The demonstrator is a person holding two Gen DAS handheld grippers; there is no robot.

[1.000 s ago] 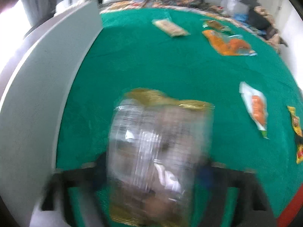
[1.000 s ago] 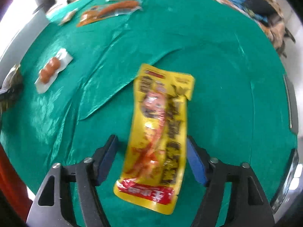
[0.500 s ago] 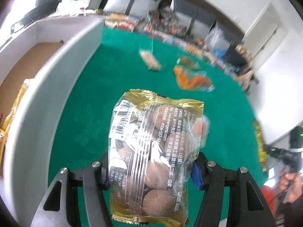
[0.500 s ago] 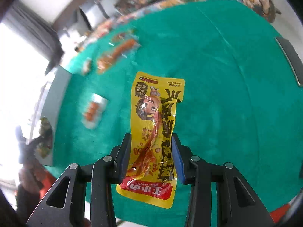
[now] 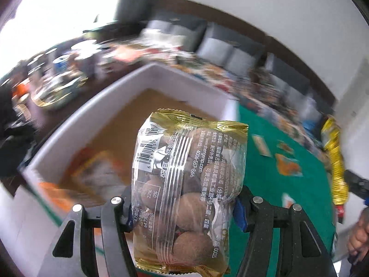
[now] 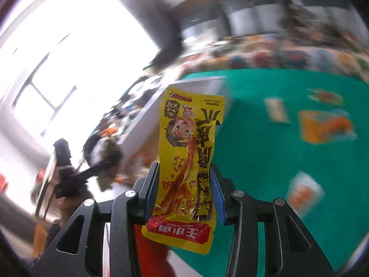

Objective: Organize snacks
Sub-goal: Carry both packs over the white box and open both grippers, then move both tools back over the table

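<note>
My left gripper (image 5: pixel 184 207) is shut on a clear, gold-edged bag of round brown snacks (image 5: pixel 189 180), held in the air over the near corner of a white box (image 5: pixel 184 78). Blurred orange packets (image 5: pixel 96 170) lie on the box's brown floor. My right gripper (image 6: pixel 184 191) holds a long yellow snack packet (image 6: pixel 189 152) upright between its blue pads; its jaws are opening slightly while the pads still press on the packet. That yellow packet (image 5: pixel 333 157) also shows at the right edge of the left wrist view. The white box (image 6: pixel 147 120) stands beyond it to the left.
A green cloth (image 6: pixel 265 161) covers the table. Several snack packets lie on it, among them an orange one (image 6: pixel 327 124) and a pale one (image 6: pixel 304 191). A person's hand (image 5: pixel 357 237) shows at the lower right. Cluttered furniture and a bright window fill the background.
Both grippers have lifted off the cloth and swung toward the white box. The right gripper closed on the yellow packet and raised it. The left one carried its bag over the box.
</note>
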